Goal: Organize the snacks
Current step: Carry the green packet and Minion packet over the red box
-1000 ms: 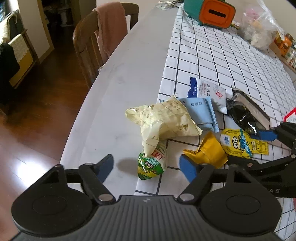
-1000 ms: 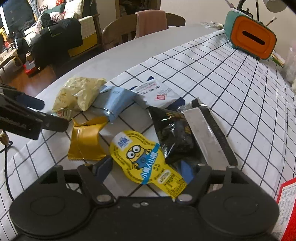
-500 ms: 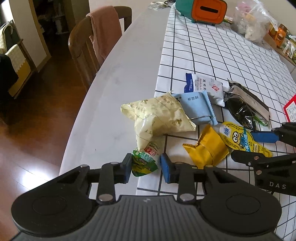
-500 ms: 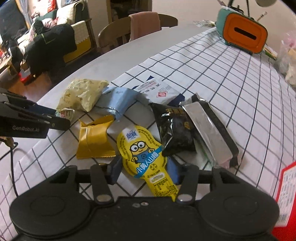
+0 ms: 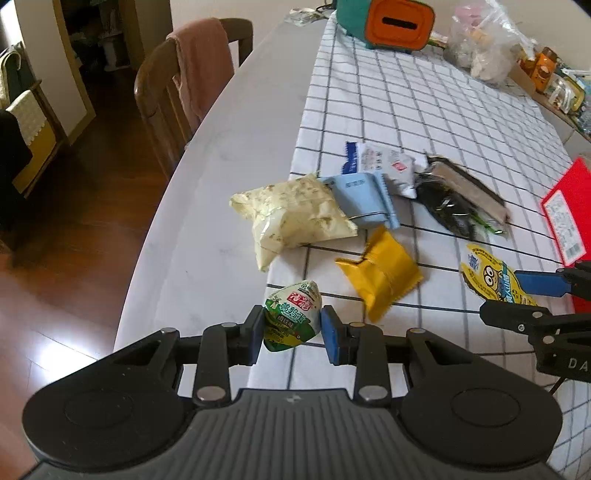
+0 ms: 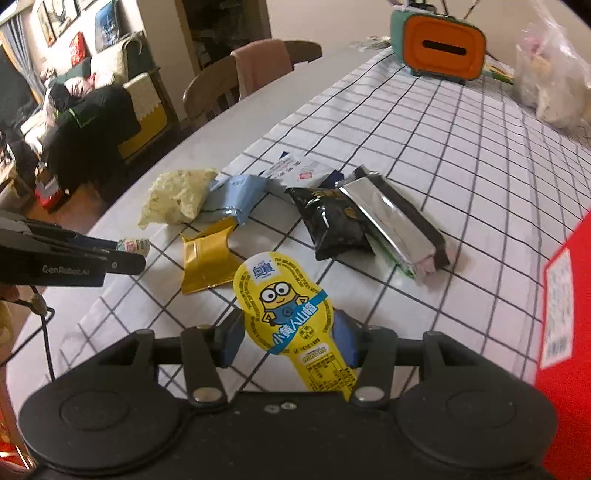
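My left gripper [image 5: 292, 325] is shut on a small green and white snack packet [image 5: 291, 314] and holds it above the table's left edge. My right gripper [image 6: 288, 338] is shut on a yellow Minions pouch [image 6: 284, 312], lifted off the cloth; the pouch also shows in the left wrist view [image 5: 491, 278]. On the checked cloth lie a pale yellow bag [image 5: 291, 218], a light blue packet [image 5: 364, 199], a gold packet [image 5: 380, 273], a white and blue packet [image 5: 384, 166] and a black packet with a silver one [image 6: 354, 218].
A red box [image 6: 565, 295] lies at the right. A teal and orange tissue box [image 5: 388, 22] and a clear plastic bag [image 5: 487, 55] stand at the far end. A wooden chair with a pink cloth [image 5: 195, 77] stands by the table's left side.
Both grippers went from open to shut: the left closed on the green packet and lifted it, the right closed on the Minions pouch and raised it off the cloth.
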Demonstrator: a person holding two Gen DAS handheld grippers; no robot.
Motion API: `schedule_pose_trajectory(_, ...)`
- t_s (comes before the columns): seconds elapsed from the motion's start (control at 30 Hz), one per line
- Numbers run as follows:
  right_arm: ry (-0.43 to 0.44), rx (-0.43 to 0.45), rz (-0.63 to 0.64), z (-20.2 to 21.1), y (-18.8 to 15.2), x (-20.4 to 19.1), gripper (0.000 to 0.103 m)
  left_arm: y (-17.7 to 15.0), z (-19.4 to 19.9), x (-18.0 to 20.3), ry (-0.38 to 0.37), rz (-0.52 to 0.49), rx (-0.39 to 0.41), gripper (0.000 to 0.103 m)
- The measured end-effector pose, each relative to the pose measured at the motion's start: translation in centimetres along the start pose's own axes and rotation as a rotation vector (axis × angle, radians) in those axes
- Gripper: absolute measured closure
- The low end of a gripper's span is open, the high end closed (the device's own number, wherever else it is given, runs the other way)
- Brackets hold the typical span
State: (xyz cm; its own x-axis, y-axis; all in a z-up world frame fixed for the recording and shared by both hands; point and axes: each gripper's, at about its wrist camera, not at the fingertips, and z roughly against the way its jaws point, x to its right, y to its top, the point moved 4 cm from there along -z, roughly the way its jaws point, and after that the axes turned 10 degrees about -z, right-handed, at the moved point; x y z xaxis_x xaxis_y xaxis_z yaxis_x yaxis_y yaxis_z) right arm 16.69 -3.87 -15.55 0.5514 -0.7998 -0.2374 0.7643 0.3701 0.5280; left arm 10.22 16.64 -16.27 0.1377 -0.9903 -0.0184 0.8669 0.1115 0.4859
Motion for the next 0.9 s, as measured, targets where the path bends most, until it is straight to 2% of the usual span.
schedule_pose_trajectory(0.47, -0.018, 0.103, -0.063, 8.0, -0.4, 2.6, 0.052, 1.8, 4.9, 5.6, -0.035, -0.055, 0.066, 0.071)
schedule_pose_trajectory(0.9, -0.068, 0.186, -0.110, 14.7, -1.4, 9.2, 0.052, 4.0, 8.7, 15.3, -0.077, -0.158, 0.140, 0.071)
